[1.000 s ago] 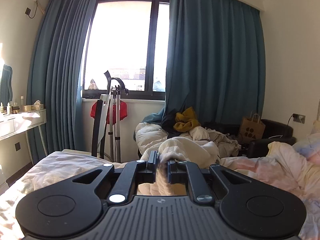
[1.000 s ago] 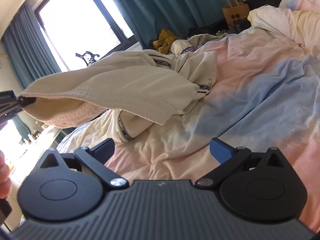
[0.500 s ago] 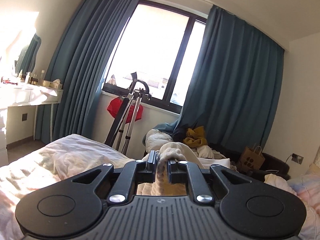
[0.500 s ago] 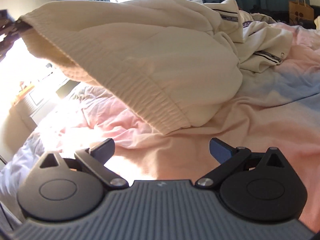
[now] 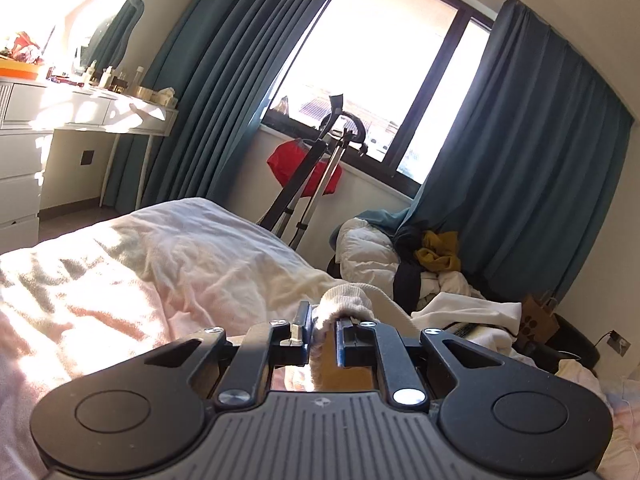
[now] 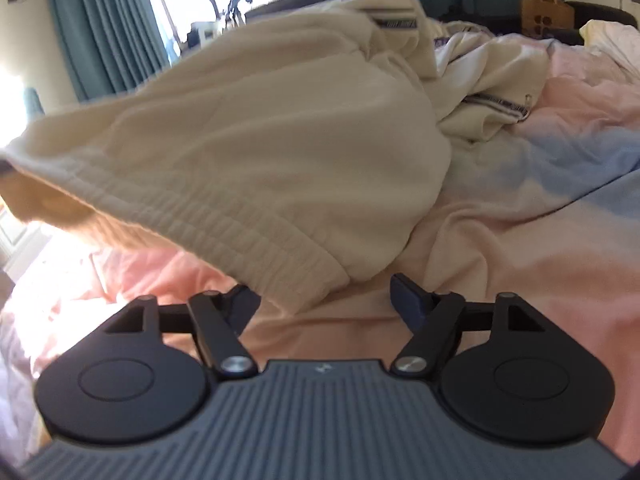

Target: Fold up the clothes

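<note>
Garment (image 6: 248, 128) hem perhaps behind blurred fingers (image 6: 406, 296)

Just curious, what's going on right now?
Left gripper shut on cream sweatshirt. Right gripper closing around its ribbed hem, not gripping. Nothing in the way.

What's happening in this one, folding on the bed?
A person with a claw in each hand is handling a cream sweatshirt on a bed covered in pink and blue bedding. The left claw is shut on the ribbed hem and holds that end up off the bed. The right claw is open and has just been closing, with the hem's other corner right at its fingertips but not yet pinched. No fold has been made yet; the rest of the sweatshirt lies bunched.
</note>
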`<state>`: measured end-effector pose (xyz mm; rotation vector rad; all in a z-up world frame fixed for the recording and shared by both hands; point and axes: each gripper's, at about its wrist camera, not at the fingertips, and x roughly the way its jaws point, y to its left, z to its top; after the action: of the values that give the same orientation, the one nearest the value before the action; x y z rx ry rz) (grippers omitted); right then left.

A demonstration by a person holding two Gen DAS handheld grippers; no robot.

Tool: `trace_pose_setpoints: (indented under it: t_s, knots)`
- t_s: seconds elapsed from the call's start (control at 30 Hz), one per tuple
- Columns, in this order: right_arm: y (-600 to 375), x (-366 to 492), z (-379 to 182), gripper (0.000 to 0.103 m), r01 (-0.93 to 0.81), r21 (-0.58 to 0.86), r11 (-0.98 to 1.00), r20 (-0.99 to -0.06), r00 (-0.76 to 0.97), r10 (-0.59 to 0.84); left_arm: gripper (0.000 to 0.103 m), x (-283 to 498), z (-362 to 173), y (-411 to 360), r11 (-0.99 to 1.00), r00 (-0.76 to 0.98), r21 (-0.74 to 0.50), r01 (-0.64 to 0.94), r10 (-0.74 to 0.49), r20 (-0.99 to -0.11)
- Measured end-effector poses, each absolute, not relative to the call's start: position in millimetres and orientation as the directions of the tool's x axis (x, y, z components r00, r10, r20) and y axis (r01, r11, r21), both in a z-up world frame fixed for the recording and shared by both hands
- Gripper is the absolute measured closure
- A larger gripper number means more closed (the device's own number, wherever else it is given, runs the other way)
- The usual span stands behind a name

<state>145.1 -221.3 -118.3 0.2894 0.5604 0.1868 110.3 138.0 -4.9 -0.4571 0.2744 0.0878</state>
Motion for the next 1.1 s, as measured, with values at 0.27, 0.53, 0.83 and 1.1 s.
trace_pose_setpoints:
  t_s: [0.27,0.53,0.83,1.1]
  knots:
    - [-248,130,-81,0.039,0.02,0.3,0.954,-0.309,0.948,0.078,0.082,135,-30,122,0.908,0.911,-0.397,-0.135,-0.044,-0.41]
    - [-233,155,-132,0.06,0.061,0.17,0.984,-0.605,0.794,0.055,0.077,131,-39,101,0.947,0.888,-0.293,-0.131,-0.019,-0.459]
    - [-244,132,-108,0.091,0.057,0.252,0.966,-0.454,0.889,0.066,0.055,125,-38,92,0.988,0.855,-0.123,-0.098,0.02,-0.518]
    - [-244,114,-78,0.091,-0.012,0.273,0.962,-0.349,0.93,0.111,0.049,100,-31,71,0.991,0.865,0.13,-0.004,0.069,-0.497]
